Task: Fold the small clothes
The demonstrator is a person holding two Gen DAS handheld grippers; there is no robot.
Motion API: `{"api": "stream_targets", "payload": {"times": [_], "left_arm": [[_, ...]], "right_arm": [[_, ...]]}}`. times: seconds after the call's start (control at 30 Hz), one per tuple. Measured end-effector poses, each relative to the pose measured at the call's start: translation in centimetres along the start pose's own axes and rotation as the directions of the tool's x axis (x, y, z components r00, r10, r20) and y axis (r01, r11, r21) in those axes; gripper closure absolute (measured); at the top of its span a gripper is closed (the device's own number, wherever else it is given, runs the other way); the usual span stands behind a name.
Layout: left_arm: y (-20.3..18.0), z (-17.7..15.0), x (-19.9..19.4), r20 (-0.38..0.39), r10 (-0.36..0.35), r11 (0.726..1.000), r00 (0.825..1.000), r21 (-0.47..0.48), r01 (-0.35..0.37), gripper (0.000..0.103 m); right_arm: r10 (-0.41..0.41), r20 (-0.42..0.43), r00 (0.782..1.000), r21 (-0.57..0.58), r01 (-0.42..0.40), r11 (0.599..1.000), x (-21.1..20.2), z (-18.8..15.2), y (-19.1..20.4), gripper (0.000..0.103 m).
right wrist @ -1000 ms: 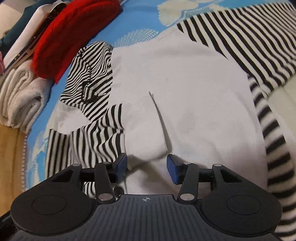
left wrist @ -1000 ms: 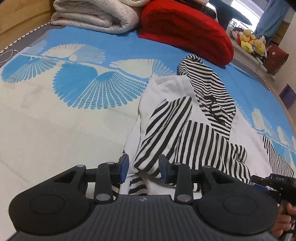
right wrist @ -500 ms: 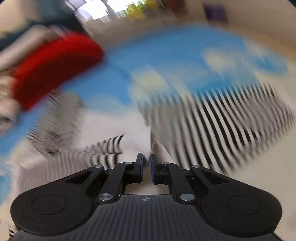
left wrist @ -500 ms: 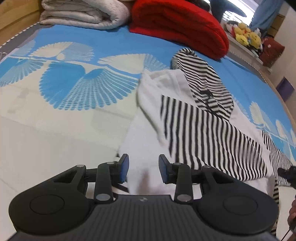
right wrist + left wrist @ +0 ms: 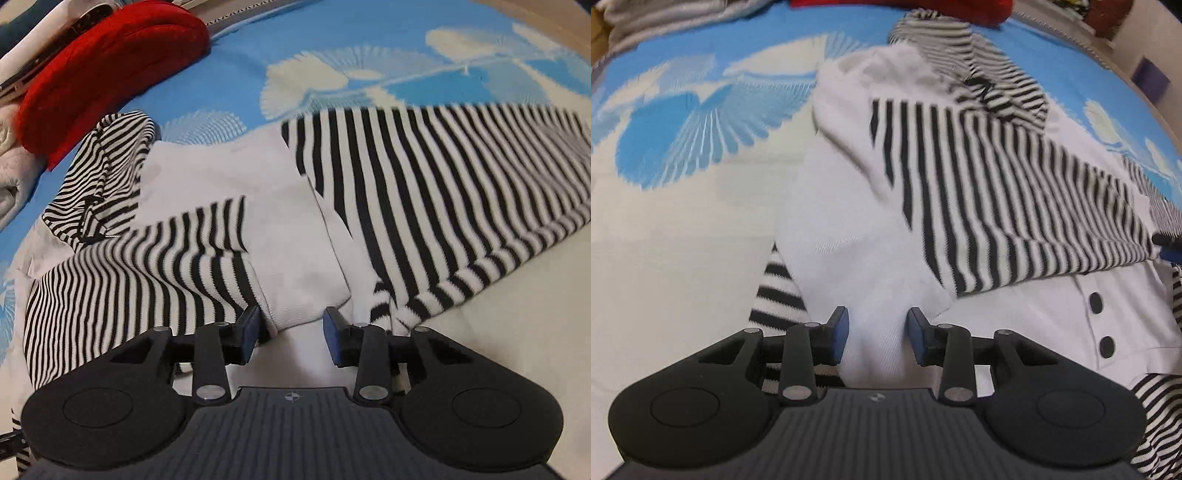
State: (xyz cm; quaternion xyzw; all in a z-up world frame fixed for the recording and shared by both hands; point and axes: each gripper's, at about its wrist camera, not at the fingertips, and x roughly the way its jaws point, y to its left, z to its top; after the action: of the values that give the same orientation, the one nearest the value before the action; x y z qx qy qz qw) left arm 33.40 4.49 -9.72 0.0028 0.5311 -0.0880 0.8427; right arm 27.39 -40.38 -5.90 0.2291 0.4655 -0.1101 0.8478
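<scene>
A small white garment (image 5: 849,236) with black-and-white striped sleeves, a striped hood and black buttons (image 5: 1095,303) lies on the bed. One striped sleeve (image 5: 1015,206) is folded across its body. My left gripper (image 5: 878,334) is open, its jaws on either side of white fabric at the garment's near edge. In the right wrist view the garment (image 5: 280,229) lies with one sleeve (image 5: 140,273) folded over at the left and the other sleeve (image 5: 454,195) stretched out right. My right gripper (image 5: 291,330) is open over the white hem.
The bed has a blue and cream fan-pattern cover (image 5: 683,140). A red folded blanket (image 5: 103,62) and pale folded bedding (image 5: 11,177) lie at the head. The striped hood (image 5: 103,173) lies near the red blanket.
My right gripper was shut half a second ago during a fast blurred swing and now stands open over the hem. The left gripper moved closer over the white fabric; the left sleeve now lies flat.
</scene>
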Motion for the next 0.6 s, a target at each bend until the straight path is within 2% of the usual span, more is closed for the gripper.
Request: {"api": "stream_targets", "payload": {"times": [0.07, 0.1, 0.17, 0.23, 0.27, 0.33, 0.47, 0.6], "left_arm": [[0.0, -0.2, -0.1, 0.008, -0.017, 1.000, 1.000, -0.009, 0.017, 0.064], [0.0, -0.4, 0.2, -0.014, -0.013, 1.000, 1.000, -0.016, 0.012, 0.064], [-0.1, -0.8, 0.6, -0.033, 0.013, 1.000, 0.999, -0.013, -0.014, 0.064], [-0.6, -0.8, 0.1, -0.009, 0.036, 0.999, 0.999, -0.003, -0.036, 0.064], [-0.7, -0.7, -0.2, 0.006, 0.047, 0.999, 0.999, -0.002, -0.047, 0.064], [-1.1, -0.6, -0.8, 0.025, 0.058, 0.998, 0.998, -0.011, -0.058, 0.064], [-1.6, -0.3, -1.4, 0.045, 0.063, 0.998, 0.997, -0.018, -0.063, 0.064], [-2.3, 0.0, -1.7, 0.064, 0.064, 0.998, 0.996, 0.003, -0.064, 0.064]], "right_arm": [[0.026, 0.068, 0.997, -0.032, -0.024, 0.999, -1.4, -0.1, 0.4, 0.061], [0.035, 0.077, 0.996, -0.042, -0.032, 0.999, -1.7, -0.1, 0.5, 0.059], [0.012, 0.027, 1.000, -0.039, -0.011, 0.999, -1.4, -0.3, -0.2, 0.059], [-0.043, -0.039, 0.998, -0.018, 0.042, 0.999, -0.6, -0.9, -0.9, 0.060], [-0.046, -0.033, 0.998, 0.013, 0.046, 0.999, -1.1, -1.1, -1.5, 0.060], [-0.016, -0.009, 1.000, 0.037, 0.016, 0.999, -2.4, -0.5, -2.3, 0.060], [-0.011, 0.111, 0.994, -0.028, 0.014, 1.000, -6.6, 0.3, -3.9, 0.054], [-0.034, 0.133, 0.991, 0.010, 0.033, 0.999, -7.9, 1.2, -7.6, 0.053]]}}
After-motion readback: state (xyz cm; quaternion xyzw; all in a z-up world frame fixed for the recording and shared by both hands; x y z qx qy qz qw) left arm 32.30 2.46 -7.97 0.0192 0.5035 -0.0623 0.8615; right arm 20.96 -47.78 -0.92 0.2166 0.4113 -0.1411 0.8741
